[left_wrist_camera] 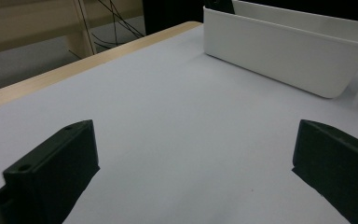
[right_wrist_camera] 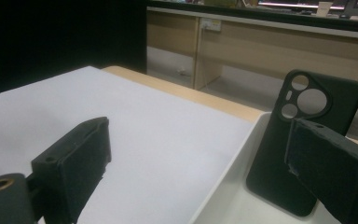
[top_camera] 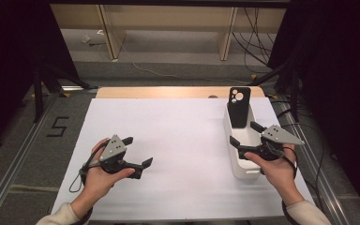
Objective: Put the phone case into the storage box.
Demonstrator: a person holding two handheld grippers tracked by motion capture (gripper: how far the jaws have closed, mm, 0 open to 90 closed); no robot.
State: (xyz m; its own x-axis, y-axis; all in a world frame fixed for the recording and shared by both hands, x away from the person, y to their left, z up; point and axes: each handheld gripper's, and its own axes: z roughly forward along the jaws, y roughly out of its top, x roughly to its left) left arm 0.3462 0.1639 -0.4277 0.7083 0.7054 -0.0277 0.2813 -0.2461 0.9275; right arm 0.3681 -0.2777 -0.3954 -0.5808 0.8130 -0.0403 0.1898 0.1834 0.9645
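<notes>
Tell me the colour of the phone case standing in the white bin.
Black. The phone case shows best in the right gripper view, leaning at the bin's far end.

Wooden shelving (top_camera: pixel 168 28) stands behind — grey floor (top_camera: pixel 178 70), dark sides.

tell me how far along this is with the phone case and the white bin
Done so far: the black phone case stands leaning in the far end of the white bin. In hand: nothing; the right tongs are open at the bin, the left tongs open over the table. Gripping the case is left.
</notes>
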